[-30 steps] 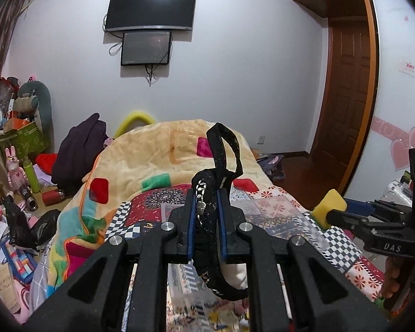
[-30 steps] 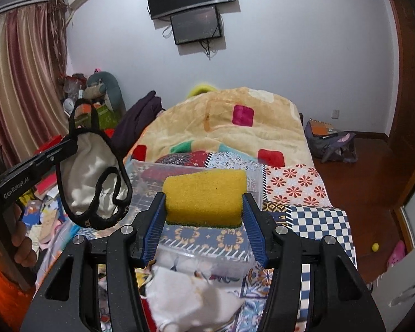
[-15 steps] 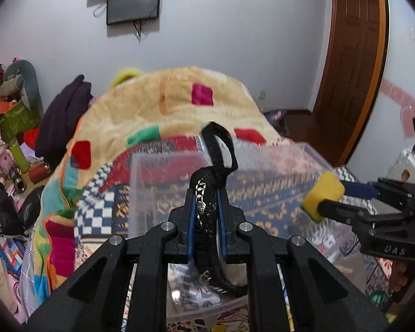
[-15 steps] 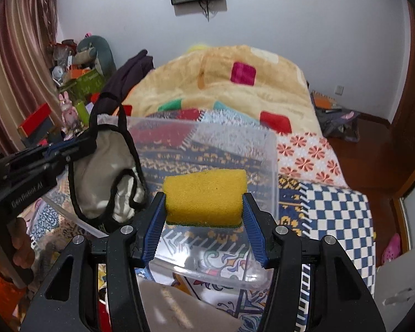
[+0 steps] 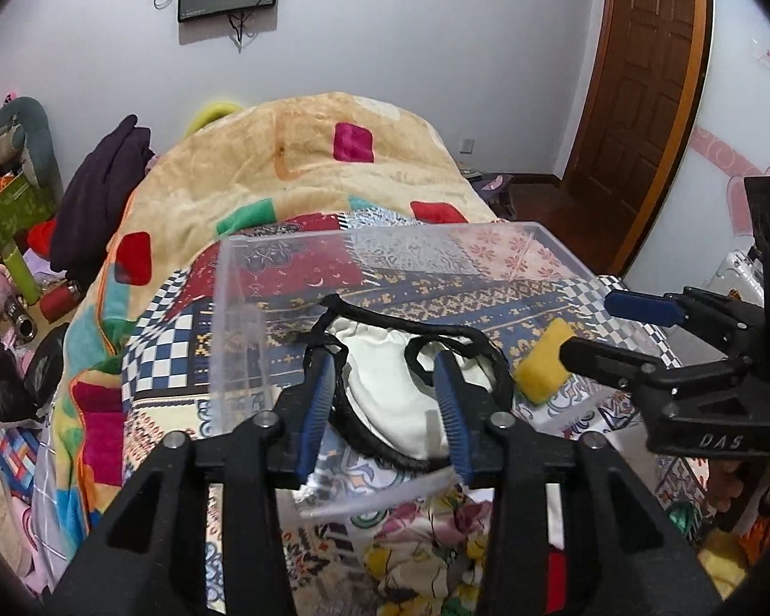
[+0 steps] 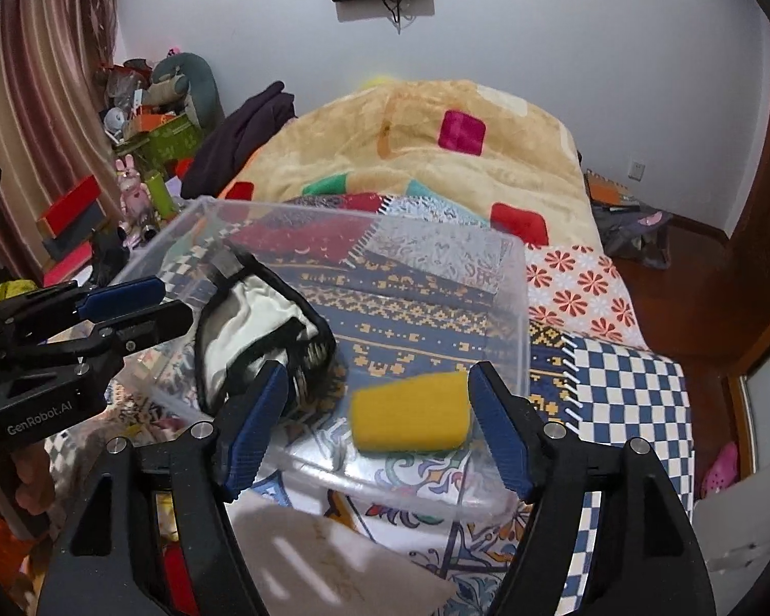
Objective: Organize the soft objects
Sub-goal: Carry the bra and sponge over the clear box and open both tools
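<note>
A clear plastic bin (image 5: 241, 277) (image 6: 513, 318) sits on the patterned bed. A white cloth pouch with black trim (image 5: 400, 385) (image 6: 251, 323) lies inside it at the left. A yellow sponge (image 6: 410, 410) (image 5: 541, 367) sits inside it at the right, blurred. My left gripper (image 5: 387, 410) is open just above the pouch, touching nothing; it also shows in the right wrist view (image 6: 128, 303). My right gripper (image 6: 377, 426) is open with the sponge loose between its fingers; it also shows in the left wrist view (image 5: 605, 328).
A tan blanket with coloured squares (image 5: 303, 164) covers the far bed. A dark garment (image 5: 102, 190) and cluttered toys and boxes (image 6: 143, 118) line the left side. A wooden door (image 5: 636, 77) is at the right. A white cloth (image 6: 333, 559) lies near the bin's front.
Both grippers lowered over the bin and opened. The left one let the pouch drop into the bin. The right one released the yellow sponge into the bin.
</note>
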`<state>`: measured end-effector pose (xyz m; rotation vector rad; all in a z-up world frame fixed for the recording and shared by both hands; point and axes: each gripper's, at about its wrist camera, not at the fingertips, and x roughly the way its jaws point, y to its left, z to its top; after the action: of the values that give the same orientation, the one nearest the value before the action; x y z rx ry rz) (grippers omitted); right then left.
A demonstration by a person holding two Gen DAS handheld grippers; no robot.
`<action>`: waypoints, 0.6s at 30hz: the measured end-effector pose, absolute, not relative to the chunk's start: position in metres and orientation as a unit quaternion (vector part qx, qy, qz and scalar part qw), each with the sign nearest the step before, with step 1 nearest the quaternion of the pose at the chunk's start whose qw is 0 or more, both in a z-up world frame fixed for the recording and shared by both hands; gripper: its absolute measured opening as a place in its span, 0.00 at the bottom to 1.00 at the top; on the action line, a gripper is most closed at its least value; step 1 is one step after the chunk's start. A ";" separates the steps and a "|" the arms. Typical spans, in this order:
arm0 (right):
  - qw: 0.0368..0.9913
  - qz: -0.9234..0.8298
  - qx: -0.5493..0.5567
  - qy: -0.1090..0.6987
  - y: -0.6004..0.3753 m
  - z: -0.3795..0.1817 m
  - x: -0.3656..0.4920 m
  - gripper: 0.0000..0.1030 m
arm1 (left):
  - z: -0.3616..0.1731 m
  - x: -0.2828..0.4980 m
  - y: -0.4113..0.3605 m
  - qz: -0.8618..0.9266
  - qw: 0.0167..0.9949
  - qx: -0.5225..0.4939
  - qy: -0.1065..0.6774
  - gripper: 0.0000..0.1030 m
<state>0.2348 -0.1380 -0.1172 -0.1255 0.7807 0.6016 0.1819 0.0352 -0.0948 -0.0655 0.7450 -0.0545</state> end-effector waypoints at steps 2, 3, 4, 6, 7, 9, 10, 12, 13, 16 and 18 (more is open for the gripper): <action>0.881 0.291 -0.060 0.368 -0.141 -0.111 0.229 0.73 | -0.088 0.174 0.037 -0.024 0.934 -0.032 0.355 0.47; 0.883 0.292 -0.060 0.363 -0.143 -0.108 0.225 0.78 | -0.083 0.168 0.037 -0.022 0.937 -0.031 0.348 0.51; 0.885 0.292 -0.060 0.358 -0.144 -0.105 0.222 0.80 | -0.079 0.164 0.038 -0.020 0.939 -0.030 0.343 0.54; 0.889 0.293 -0.063 0.347 -0.147 -0.099 0.213 0.84 | -0.073 0.155 0.039 -0.018 0.942 -0.028 0.335 0.59; 0.889 0.295 -0.066 0.344 -0.148 -0.098 0.208 0.84 | -0.070 0.152 0.040 -0.018 0.943 -0.028 0.332 0.62; 0.889 0.297 -0.070 0.341 -0.149 -0.096 0.201 0.89 | -0.066 0.144 0.042 -0.017 0.944 -0.031 0.328 0.66; 0.889 0.298 -0.072 0.340 -0.150 -0.096 0.197 0.91 | -0.065 0.140 0.043 -0.017 0.944 -0.032 0.328 0.68; 0.889 0.299 -0.075 0.338 -0.151 -0.098 0.191 0.97 | -0.065 0.135 0.043 -0.016 0.943 -0.032 0.330 0.72; 0.889 0.300 -0.077 0.339 -0.151 -0.100 0.188 0.98 | -0.067 0.133 0.043 -0.016 0.942 -0.032 0.333 0.74; 0.882 0.305 -0.085 0.348 -0.150 -0.109 0.180 0.98 | -0.075 0.127 0.044 -0.016 0.938 -0.032 0.344 0.75; 0.875 0.309 -0.092 0.360 -0.148 -0.119 0.176 0.98 | -0.084 0.124 0.044 -0.016 0.934 -0.033 0.356 0.75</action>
<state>0.1755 -0.1475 -0.1193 -0.1925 0.7525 0.6447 0.1242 0.0444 -0.0841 -0.0670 0.7272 -0.0324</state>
